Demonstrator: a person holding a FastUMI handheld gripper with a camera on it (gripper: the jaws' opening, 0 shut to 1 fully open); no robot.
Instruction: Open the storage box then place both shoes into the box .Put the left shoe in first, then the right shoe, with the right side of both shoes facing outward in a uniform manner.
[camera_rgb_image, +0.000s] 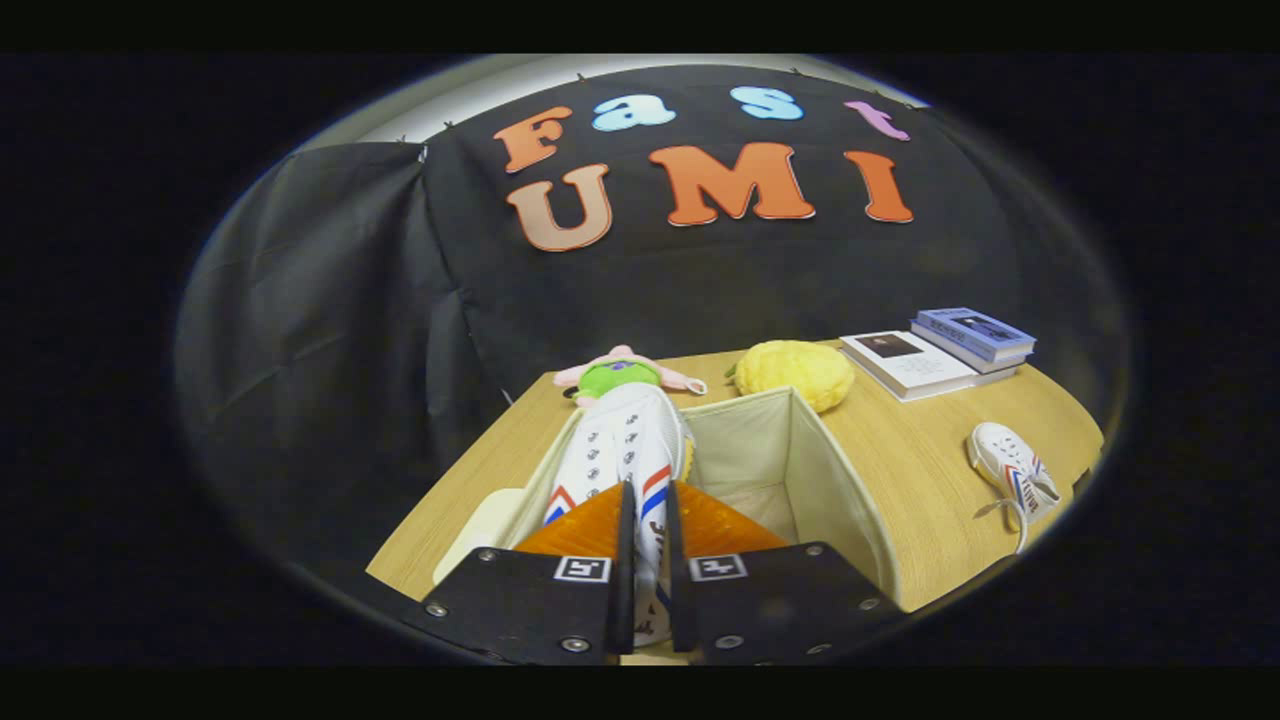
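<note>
My gripper (646, 500) is shut on a white shoe (625, 440) with red and blue stripes, both orange fingers (585, 525) pressing its heel end. The shoe points away from me and hangs over the open beige fabric storage box (830, 480), along the box's left side. The box stands just ahead of the fingers on the wooden table (920, 470), its inside bare where I can see it. The second white shoe (1012, 468) lies on the table to the right of the box, laces trailing.
Beyond the box lie a pink and green plush toy (625, 375) and a yellow round plush (795, 372). Two books (935, 350) are stacked at the back right. A pale flat piece (480, 525), perhaps the lid, lies left of the box.
</note>
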